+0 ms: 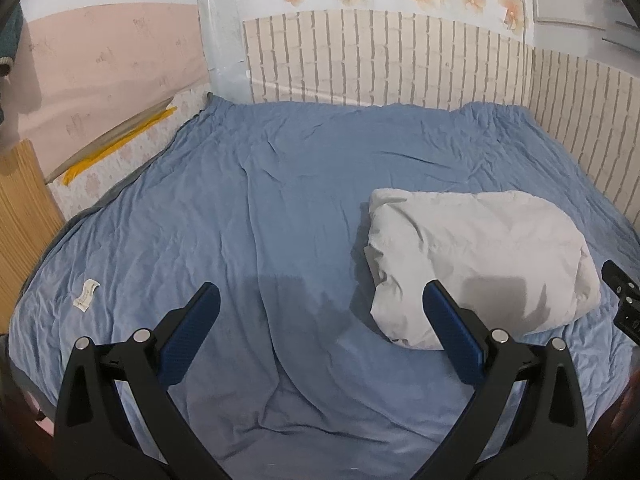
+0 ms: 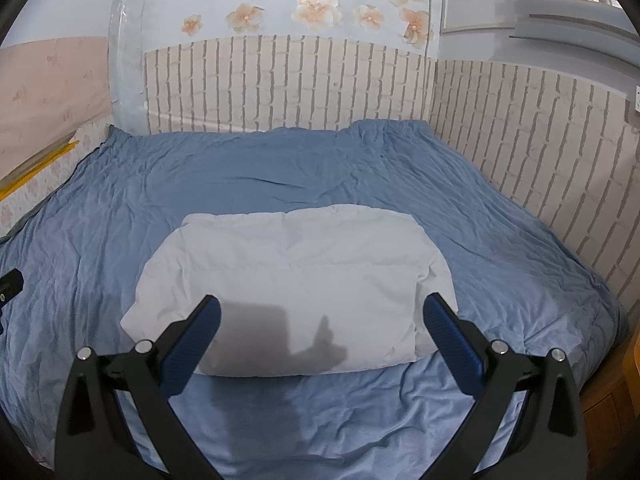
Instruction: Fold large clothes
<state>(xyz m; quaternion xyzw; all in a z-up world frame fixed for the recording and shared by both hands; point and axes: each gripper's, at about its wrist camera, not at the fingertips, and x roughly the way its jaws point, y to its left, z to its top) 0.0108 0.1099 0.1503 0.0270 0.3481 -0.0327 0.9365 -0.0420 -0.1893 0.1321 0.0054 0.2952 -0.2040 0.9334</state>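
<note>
Blue, heavily wrinkled bedsheet (image 2: 500,240) covers the whole bed that serves as my work surface, and it fills the lower two thirds of both views. On it lies the task's thing, a pale grey-white padded garment folded into a thick rectangular bundle (image 2: 288,280): in the right wrist view it sits in the centre of the frame, directly ahead of my right hand-held gripper (image 2: 320,312), and in the left wrist view it lies at the right of the frame, partly behind one finger. I judge the folding to be essentially done; the bundle looks compact, with its edges tucked under, and I see no sleeve or flap trailing out, though its far side is hidden from me. At most a little squaring up or moving the bundle aside may remain. My left hand-held gripper (image 1: 320,300) hangs over bare sheet in the middle of its frame, fingers spread wide and holding nothing; the right one is likewise spread wide and empty, above the near edge of the bundle without clearly touching it. A small white fabric tag (image 1: 86,295) lies on the sheet at the lower left of the left view. Behind the bed, cream brick-pattern wall panelling (image 2: 320,88) runs across the upper middle and down the right side, with peach flower decals (image 2: 320,8) on the pale wall above it. A pink wall section (image 1: 112,64) and a yellow strip (image 1: 120,140) show at the upper left.
</note>
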